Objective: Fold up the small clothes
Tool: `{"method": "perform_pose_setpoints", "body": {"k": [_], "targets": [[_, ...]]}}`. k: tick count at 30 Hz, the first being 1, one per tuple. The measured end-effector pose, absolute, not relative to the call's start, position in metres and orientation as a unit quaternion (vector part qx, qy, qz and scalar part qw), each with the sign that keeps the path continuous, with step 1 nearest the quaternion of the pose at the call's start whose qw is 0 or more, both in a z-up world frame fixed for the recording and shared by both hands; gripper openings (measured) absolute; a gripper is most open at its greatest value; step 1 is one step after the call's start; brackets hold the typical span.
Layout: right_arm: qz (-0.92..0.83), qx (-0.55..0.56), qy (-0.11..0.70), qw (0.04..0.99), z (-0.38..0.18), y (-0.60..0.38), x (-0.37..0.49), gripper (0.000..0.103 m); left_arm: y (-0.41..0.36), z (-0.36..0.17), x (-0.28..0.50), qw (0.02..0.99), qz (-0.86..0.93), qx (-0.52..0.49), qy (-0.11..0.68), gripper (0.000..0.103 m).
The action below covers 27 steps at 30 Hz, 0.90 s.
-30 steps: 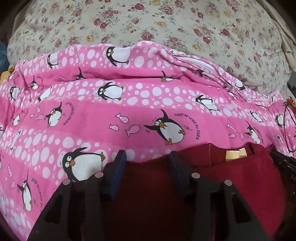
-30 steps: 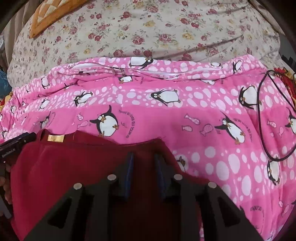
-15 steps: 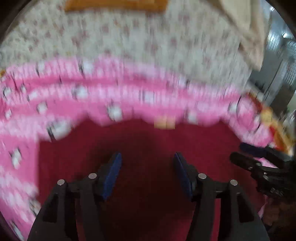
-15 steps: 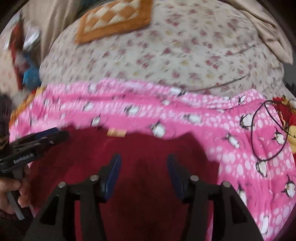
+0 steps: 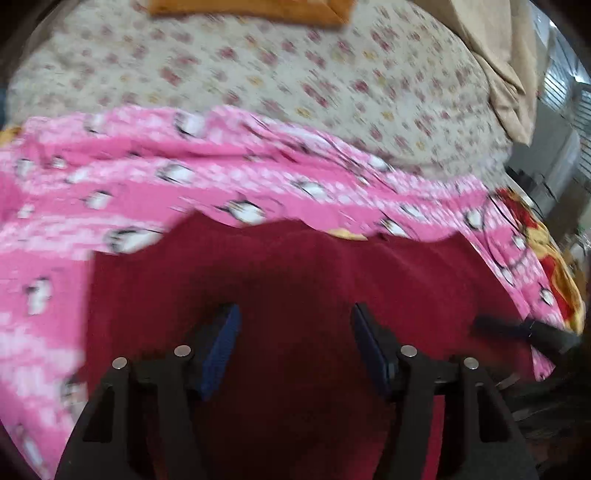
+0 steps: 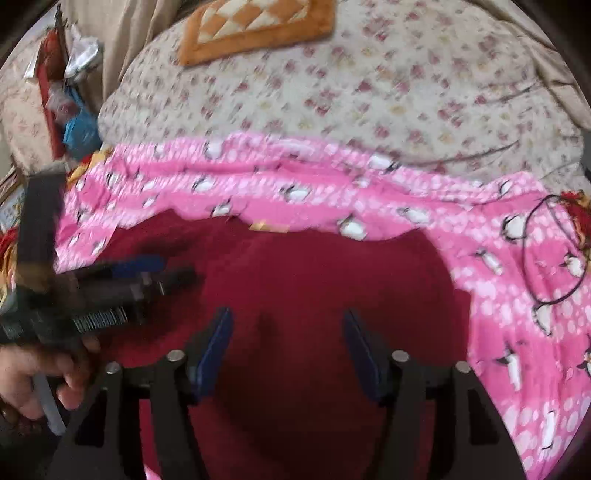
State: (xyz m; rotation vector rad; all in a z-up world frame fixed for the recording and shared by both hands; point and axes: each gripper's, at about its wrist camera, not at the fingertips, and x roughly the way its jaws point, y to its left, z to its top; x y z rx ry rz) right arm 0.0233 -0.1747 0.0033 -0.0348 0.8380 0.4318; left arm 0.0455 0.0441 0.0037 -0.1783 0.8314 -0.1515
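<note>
A dark red garment (image 5: 303, 280) lies spread on a pink penguin-print sheet (image 5: 147, 184), with a small tan label (image 5: 347, 233) at its far edge. It also shows in the right wrist view (image 6: 317, 280), with the label (image 6: 267, 227) at the far edge. My left gripper (image 5: 295, 343) is open and empty above the garment's near part. My right gripper (image 6: 288, 347) is open and empty over it too. The left gripper (image 6: 147, 273) shows in the right wrist view at the left, above the cloth. The right gripper's tip (image 5: 517, 330) shows at the left view's right edge.
A floral bedspread (image 6: 369, 92) lies beyond the pink sheet (image 6: 517, 295). An orange checked cushion (image 6: 255, 26) sits at the back. A thin black cord (image 6: 554, 251) loops on the sheet at right. Clutter (image 6: 70, 110) stands at the far left.
Both grippers have opened, let go of the red garment and pulled back and up. The garment now lies flat on the sheet with more of it in view.
</note>
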Motion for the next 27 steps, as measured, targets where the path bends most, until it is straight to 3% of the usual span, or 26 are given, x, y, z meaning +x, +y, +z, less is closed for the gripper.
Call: {"method": "perform_pose_setpoints", "body": {"k": [2,5,9,13,21,23,25,27], "targets": [[0.202,-0.044,0.448,0.87,-0.02,-0.163,0.03,0.074,0.058,0.012,0.032,0.915,-0.049,-0.097,0.389,0.051],[0.195,-0.055,0.414,0.887,-0.008,-0.16,0.025,0.073,0.079,0.018,0.015,0.911,-0.04,-0.138,0.387,0.051],[0.207,-0.04,0.351,0.912,0.012,-0.161,0.017,0.075,0.08,0.0,0.015,0.897,-0.034,-0.114,0.426,0.053],[0.21,-0.045,0.442,0.871,-0.024,-0.151,0.035,0.081,0.088,-0.004,0.017,0.895,-0.031,-0.129,0.425,0.053],[0.193,-0.032,0.35,0.916,0.009,-0.164,0.016,0.081,0.111,0.018,-0.017,0.901,-0.053,-0.212,0.375,0.052],[0.161,-0.014,0.371,0.914,0.004,-0.177,0.025,0.083,0.106,0.006,-0.012,0.891,-0.056,-0.195,0.406,0.053],[0.124,0.009,0.448,0.886,-0.023,-0.191,0.046,0.084,0.102,-0.007,-0.004,0.884,-0.059,-0.174,0.43,0.052],[0.134,0.016,0.43,0.893,-0.022,-0.192,0.045,0.087,0.099,-0.004,-0.004,0.889,-0.063,-0.158,0.426,0.053]]}}
